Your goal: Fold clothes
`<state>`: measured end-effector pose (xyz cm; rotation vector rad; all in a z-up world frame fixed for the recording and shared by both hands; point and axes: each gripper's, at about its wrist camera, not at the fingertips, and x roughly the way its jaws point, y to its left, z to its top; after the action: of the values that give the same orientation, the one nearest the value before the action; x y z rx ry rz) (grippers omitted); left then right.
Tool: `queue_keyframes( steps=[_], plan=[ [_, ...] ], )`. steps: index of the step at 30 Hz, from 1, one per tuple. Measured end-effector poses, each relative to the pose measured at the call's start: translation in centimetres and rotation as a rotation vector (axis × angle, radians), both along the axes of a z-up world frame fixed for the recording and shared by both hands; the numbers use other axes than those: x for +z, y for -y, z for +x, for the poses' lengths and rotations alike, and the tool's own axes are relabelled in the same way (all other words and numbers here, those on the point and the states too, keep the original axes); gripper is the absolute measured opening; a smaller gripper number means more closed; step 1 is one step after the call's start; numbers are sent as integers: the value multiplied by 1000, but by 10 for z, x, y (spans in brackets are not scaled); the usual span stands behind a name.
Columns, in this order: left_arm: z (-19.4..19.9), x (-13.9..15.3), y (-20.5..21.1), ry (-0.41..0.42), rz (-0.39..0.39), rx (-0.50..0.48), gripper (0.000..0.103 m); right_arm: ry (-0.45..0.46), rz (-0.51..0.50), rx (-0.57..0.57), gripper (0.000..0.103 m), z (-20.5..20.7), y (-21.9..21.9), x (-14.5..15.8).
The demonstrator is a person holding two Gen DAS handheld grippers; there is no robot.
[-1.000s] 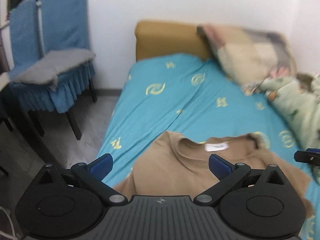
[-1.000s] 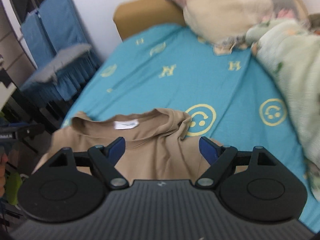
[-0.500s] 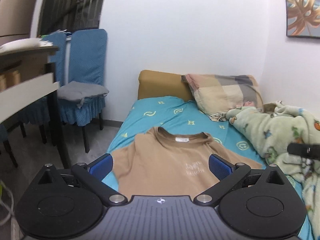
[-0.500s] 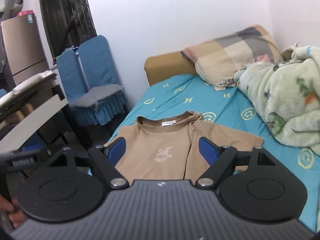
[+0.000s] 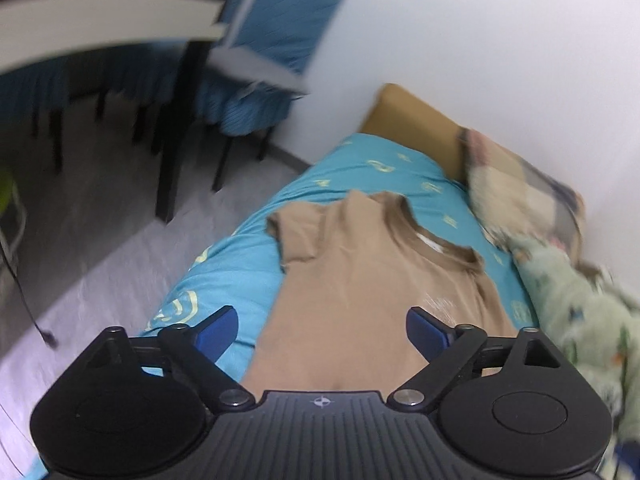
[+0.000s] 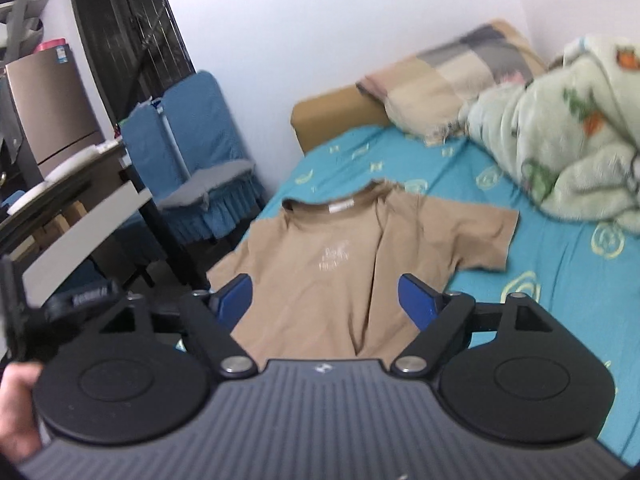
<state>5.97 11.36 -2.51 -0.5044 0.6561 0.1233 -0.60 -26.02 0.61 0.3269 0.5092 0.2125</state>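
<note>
Tan cotton: one T-shirt (image 5: 360, 280), short-sleeved, lies spread flat on the bed (image 5: 248, 264), collar toward the headboard, hem toward me.

Left wrist view, blurred:
- My left gripper (image 5: 322, 330): one, two blue-padded fingers (image 5: 218, 330) standing wide apart above the lower part of the shirt. The jaws have just been closing a little; nothing is between the pads and nothing is held.
- T-shirt: one. A pale label shows inside the collar and a faint pale print on the chest; neither can be read here.
- Bed sheet: one, turquoise with yellow motifs.
- Pillow (image 5: 524, 196): one, patchwork check, at the head of the bed.
- Blanket (image 5: 580, 312): one, pale green with small figures, bunched along the right side of the bed.
- Chair (image 5: 260, 64): one counted, blue-covered, on the floor left of the bed.
- Bench (image 5: 104, 28): one, pale edge and dark leg, beside the chair.

Right wrist view:
- My right gripper (image 6: 328, 300): one, blue pads (image 6: 416, 300) set wide, hanging over the shirt's hem. The jaws have just been opening a little; empty, gripping nothing.
- T-shirt (image 6: 340, 248): both sleeves laid out. White neck label and a small white chest print of about two lines, too blurred to read.
- Blue chairs (image 6: 192, 148): two backs, side by side, a grey cloth on one seat.
- Fridge (image 6: 52, 108): one, bronze-fronted, with a sticker I cannot read.
- Left gripper's body and my hand (image 6: 16, 412) show at the left edge; lettering on it is illegible.
</note>
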Motion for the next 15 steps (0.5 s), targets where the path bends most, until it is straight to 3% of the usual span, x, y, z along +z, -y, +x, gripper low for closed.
queue_keyframes(
  steps=[4,8,15],
  plan=[
    [44,-24,-19,-5,-33,75,91,-53,-22,18,81,18,-6,-21],
    [85,-52,-28,45,-66,129,90,-64,-6,19,81,37,-6,-36],
    [161,-96,-35,25,-116,204,85,-118,25,-6,81,85,4,-69]
  ],
)
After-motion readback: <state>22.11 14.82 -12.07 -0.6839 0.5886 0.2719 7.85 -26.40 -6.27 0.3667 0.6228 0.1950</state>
